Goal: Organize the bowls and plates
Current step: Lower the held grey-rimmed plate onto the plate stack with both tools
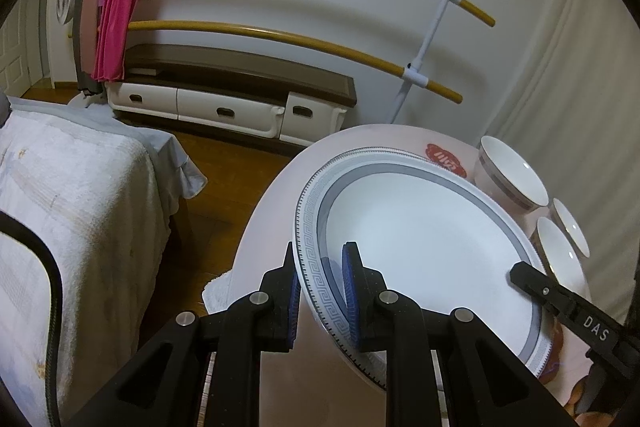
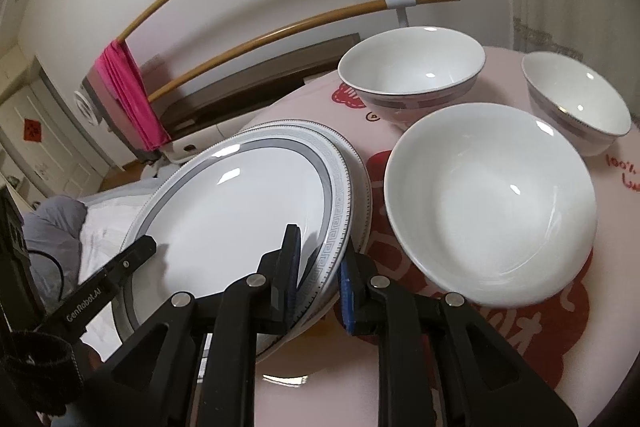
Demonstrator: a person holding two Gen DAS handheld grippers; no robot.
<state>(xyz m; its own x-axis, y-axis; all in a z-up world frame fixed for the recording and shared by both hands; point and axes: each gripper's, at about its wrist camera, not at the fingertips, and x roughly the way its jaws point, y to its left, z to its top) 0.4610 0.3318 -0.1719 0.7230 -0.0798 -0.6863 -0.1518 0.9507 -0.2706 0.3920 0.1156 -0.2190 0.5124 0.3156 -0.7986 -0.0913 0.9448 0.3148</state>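
The big plate [image 2: 240, 203] fills the left side of the table [image 2: 500, 355], three bowls [image 2: 492, 203] crowd close together on its right, and only the near pink edge has bare room for a claw.

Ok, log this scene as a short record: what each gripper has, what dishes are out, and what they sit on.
left gripper: left gripper shut on the near rim of the white plate with grey key-pattern border
right gripper: right gripper shut on the same plate's opposite rim
plate pose: tilted, above a second matching plate
bowls: large plain white bowl; two white bowls with grey bands, all upright
surface: round table with pink-and-red cloth
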